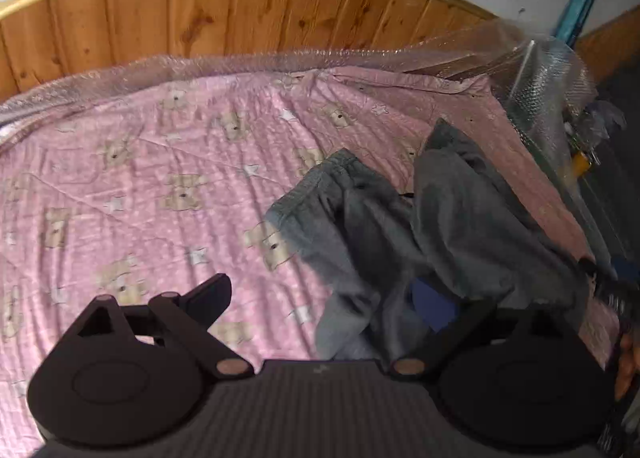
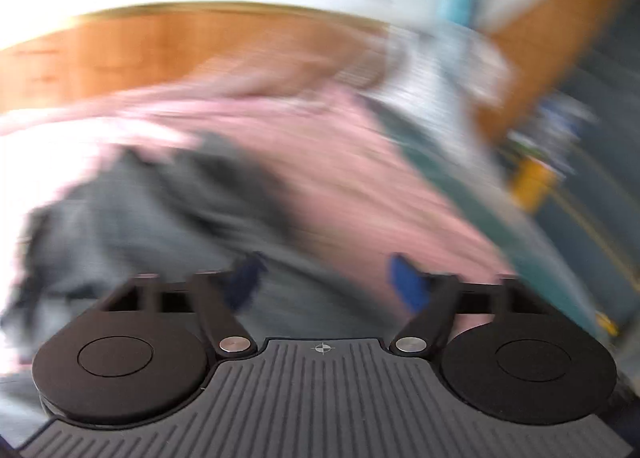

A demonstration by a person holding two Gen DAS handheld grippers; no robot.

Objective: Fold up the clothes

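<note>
Grey trousers (image 1: 420, 226) lie crumpled near the bed's (image 1: 140, 178) right edge, legs running toward the headboard (image 1: 240, 6), waistband end nearest the camera. Left gripper (image 1: 348, 298) wide, nothing held, its right finger over the cloth, left finger over bare quilt. Right gripper (image 2: 328, 282) also wide and empty, cloth under and left of it; view blurred. Bubble wrap (image 1: 552, 98) crowds the far right corner.

Matt grey fleece trousers (image 1: 400, 226) on quilted pink cotton bedspread (image 1: 160, 178); knotty varnished wood panelling (image 1: 200, 14).

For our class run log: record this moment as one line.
garment: grey trousers crumpled on pink quilt | left jaws: open, empty | right jaws: open, empty
</note>
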